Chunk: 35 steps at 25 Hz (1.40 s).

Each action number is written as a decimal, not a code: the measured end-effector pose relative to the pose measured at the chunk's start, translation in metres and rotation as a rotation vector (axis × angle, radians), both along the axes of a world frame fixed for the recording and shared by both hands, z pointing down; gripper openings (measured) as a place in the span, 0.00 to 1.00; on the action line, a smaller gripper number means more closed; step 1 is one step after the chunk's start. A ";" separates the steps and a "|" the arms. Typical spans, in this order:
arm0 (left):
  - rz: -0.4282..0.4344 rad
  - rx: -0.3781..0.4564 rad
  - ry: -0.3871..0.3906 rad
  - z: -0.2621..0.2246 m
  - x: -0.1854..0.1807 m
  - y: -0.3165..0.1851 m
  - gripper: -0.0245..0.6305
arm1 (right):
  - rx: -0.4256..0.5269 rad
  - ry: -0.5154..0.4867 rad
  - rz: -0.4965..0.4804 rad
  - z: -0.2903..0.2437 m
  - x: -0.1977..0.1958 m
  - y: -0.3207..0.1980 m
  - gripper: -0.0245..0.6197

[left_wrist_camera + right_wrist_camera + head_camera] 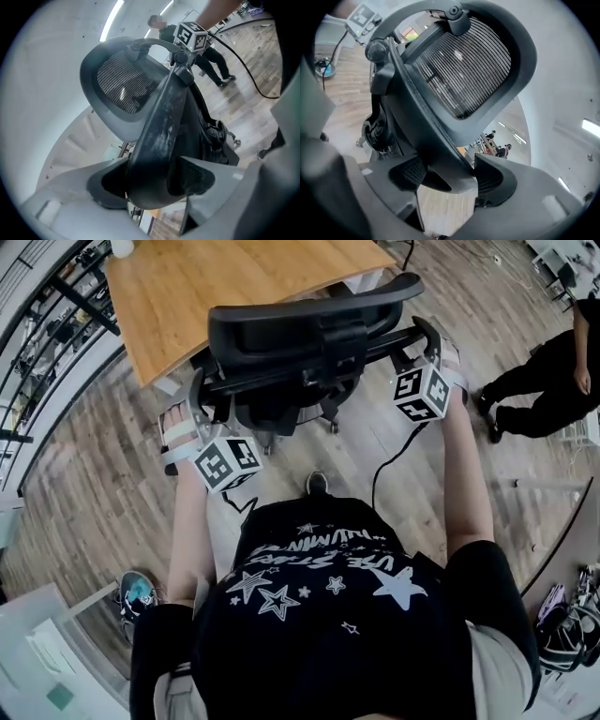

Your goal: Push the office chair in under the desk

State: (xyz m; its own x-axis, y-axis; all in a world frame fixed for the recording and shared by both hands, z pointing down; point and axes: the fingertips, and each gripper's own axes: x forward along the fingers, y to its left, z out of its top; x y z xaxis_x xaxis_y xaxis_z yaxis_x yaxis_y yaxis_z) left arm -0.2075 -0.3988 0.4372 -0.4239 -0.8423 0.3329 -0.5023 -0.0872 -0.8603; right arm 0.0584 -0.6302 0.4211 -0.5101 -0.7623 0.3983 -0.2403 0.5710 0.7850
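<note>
The black office chair [300, 329] stands right in front of me, its back towards me, against the near edge of the wooden desk [216, 287]. My left gripper [192, 427] is shut on a dark bar at the chair's left side [161, 126], both pads pressing on it. The right gripper [433, 357] is shut on the matching edge of the frame at the chair's right side [426, 126]. The mesh backrest [464, 70] fills the right gripper view and shows again in the left gripper view [126, 86]. The chair's castors [330, 420] rest on the wood floor.
Another person [544, 381] in black stands at the right, on the floor. A black cable [394, 460] hangs from the right gripper down to me. Dark shelving [56, 324] lines the left wall. Bags [562, 624] lie at the lower right.
</note>
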 end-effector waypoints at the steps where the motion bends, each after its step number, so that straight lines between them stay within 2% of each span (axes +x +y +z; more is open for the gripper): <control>1: -0.008 -0.004 0.005 0.001 0.001 -0.006 0.51 | -0.005 0.002 -0.009 0.002 -0.001 -0.008 0.52; 13: -0.058 0.038 0.052 0.001 -0.013 -0.048 0.51 | -0.007 0.012 -0.062 0.003 -0.029 -0.069 0.52; 27: -0.068 0.043 0.043 0.002 -0.065 -0.102 0.51 | 0.000 0.018 -0.046 0.006 -0.085 -0.131 0.52; 32: -0.064 0.035 0.060 -0.003 -0.106 -0.137 0.51 | 0.001 0.033 -0.031 -0.001 -0.131 -0.170 0.53; 35: -0.050 0.029 0.052 -0.001 -0.117 -0.145 0.51 | 0.003 0.027 -0.032 0.001 -0.142 -0.177 0.53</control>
State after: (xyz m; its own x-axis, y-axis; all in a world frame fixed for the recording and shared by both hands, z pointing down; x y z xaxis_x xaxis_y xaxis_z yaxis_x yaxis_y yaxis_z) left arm -0.3249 -0.5437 0.4359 -0.4482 -0.8303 0.3314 -0.5493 -0.0367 -0.8348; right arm -0.0834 -0.8072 0.4223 -0.5234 -0.7472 0.4095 -0.2011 0.5753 0.7928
